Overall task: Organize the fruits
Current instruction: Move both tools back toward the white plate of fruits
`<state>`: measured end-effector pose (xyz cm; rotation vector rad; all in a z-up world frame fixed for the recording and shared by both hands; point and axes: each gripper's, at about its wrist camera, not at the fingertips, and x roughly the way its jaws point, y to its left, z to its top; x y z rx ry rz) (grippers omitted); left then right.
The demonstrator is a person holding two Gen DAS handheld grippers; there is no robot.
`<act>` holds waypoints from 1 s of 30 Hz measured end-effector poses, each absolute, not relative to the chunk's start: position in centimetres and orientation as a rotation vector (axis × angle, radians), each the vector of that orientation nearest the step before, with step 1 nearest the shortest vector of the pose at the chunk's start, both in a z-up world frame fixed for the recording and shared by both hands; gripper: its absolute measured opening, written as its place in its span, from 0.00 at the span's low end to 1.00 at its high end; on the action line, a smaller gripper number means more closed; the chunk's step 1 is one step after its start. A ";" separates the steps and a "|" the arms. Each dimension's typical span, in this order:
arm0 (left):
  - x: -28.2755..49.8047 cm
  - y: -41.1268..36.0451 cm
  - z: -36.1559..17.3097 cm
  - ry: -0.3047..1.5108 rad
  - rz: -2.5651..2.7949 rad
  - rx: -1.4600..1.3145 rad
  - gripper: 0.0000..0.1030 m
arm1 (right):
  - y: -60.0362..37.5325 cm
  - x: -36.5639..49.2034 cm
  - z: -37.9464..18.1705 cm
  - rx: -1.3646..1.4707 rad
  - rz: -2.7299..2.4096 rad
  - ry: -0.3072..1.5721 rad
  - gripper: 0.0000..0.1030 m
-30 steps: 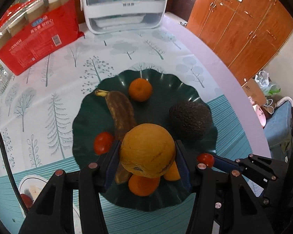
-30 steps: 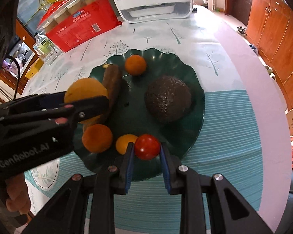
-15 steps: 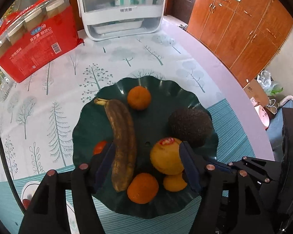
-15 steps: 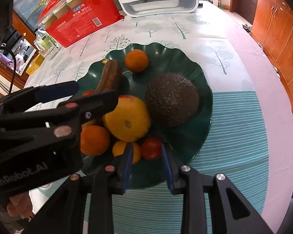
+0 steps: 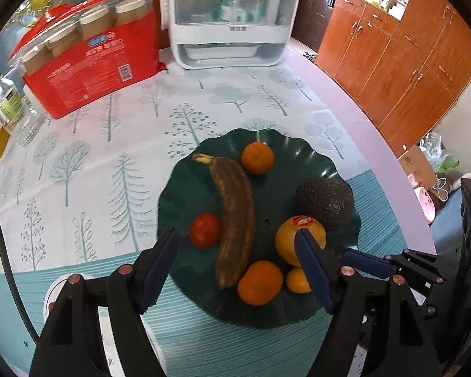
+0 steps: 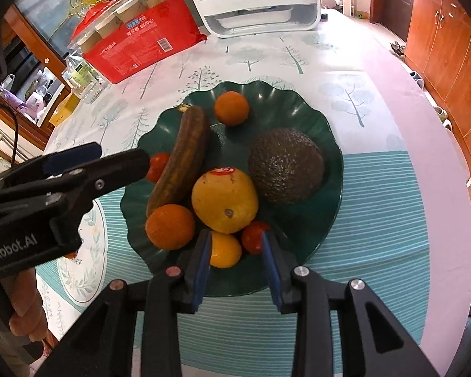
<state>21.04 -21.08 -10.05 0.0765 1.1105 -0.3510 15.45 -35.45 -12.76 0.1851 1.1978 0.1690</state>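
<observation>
A dark green wavy plate [image 5: 179,207] [image 6: 298,229] holds a brown banana [image 5: 235,216], an avocado [image 5: 325,204], a big orange with a red sticker [image 5: 285,242] [image 6: 224,202], two mandarins [image 5: 257,158] [image 5: 260,282], a small yellow fruit [image 6: 224,251] and a tomato [image 5: 205,231]. My left gripper [image 5: 237,238] hovers above the plate's near side, its jaws opening with nothing between them. My right gripper [image 6: 235,238] stands at the plate's near rim, narrowly open. A second tomato [image 6: 252,238] lies on the plate at its right fingertip, beside the small yellow fruit.
A red pack of cups [image 5: 88,62], a white appliance [image 5: 232,22] and a clear bottle [image 5: 15,110] stand at the back of the table. A white patterned plate [image 6: 81,257] lies left of the green one. Wooden cabinets [image 5: 408,62] stand beyond the table's right edge.
The left gripper let the big orange down onto the plate, widened and rose. The right gripper lowered its tomato to the plate's near rim and let go of it.
</observation>
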 end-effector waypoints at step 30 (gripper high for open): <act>14.5 -5.3 -5.5 1.005 -0.268 -0.023 0.83 | -22.6 12.1 -8.5 0.073 0.266 1.098 0.32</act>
